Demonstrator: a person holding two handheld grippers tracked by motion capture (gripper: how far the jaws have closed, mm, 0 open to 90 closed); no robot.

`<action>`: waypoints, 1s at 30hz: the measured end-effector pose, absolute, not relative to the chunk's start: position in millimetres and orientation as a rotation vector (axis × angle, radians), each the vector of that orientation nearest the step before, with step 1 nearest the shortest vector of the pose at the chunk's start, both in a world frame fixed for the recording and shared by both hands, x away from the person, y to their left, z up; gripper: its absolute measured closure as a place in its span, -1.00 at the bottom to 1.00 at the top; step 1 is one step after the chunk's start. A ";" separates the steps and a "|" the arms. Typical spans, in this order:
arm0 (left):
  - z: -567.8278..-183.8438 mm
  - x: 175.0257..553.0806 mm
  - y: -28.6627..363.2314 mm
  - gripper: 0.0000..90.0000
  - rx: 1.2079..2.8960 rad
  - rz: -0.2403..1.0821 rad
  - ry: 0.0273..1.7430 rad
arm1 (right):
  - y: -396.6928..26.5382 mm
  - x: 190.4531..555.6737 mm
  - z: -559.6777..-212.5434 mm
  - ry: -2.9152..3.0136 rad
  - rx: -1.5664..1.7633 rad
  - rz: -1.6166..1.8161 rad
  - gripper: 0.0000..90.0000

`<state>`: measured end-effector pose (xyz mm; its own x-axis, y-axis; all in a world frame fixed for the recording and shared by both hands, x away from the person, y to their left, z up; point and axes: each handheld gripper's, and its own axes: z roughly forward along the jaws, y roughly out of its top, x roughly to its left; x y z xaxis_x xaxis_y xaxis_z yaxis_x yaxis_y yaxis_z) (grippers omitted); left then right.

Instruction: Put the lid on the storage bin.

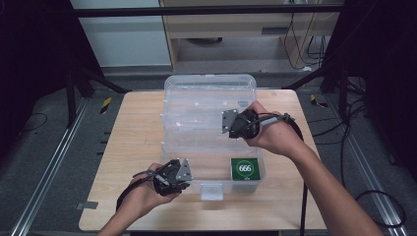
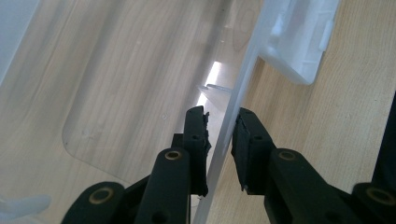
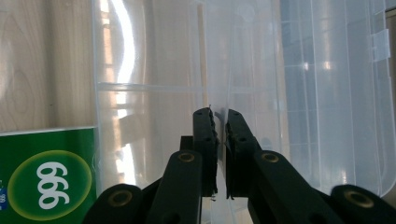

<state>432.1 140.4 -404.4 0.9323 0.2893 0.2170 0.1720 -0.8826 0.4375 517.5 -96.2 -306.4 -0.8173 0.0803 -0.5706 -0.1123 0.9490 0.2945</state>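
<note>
A clear plastic compartment box lies open on the wooden table, its lid tipped back. A green packet marked 999 sits in the front right compartment. My left gripper is at the box's front left, and its jaws straddle and pinch the clear front wall, as the left gripper view shows. My right gripper points down into the middle of the box. In the right gripper view it is shut on a thin clear divider.
The box's white latch sticks out at the front centre. Bare wood lies left of the box, with a narrower strip on its right. Cables trail from both grippers over the table's front edge. Dark stands and floor surround the table.
</note>
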 end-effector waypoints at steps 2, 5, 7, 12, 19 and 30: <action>-404.4 432.1 140.5 0.68 2.669 0.387 0.333 | -96.8 514.3 -306.8 2.488 -0.019 0.425 0.89; -404.4 432.2 140.5 0.68 2.668 0.386 0.337 | -97.6 511.5 -306.7 2.485 -0.033 0.431 0.89; -404.7 431.9 140.5 0.68 2.664 0.386 0.342 | -97.8 509.6 -306.9 2.486 -0.029 0.431 0.89; -404.3 431.8 140.9 0.67 2.672 0.390 0.331 | -98.4 502.3 -308.6 2.470 -0.035 0.440 0.88; -404.4 431.7 141.2 0.67 2.670 0.391 0.332 | -100.3 492.8 -310.5 2.460 -0.042 0.450 0.87; -404.8 431.2 141.4 0.66 2.664 0.395 0.332 | -102.6 479.9 -314.3 2.443 -0.057 0.461 0.86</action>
<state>431.2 141.4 -404.8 0.9310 0.2896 0.2220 0.1687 -0.8811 0.4419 479.9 -102.6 -314.3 -0.7924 0.0722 -0.6057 -0.1534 0.9374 0.3125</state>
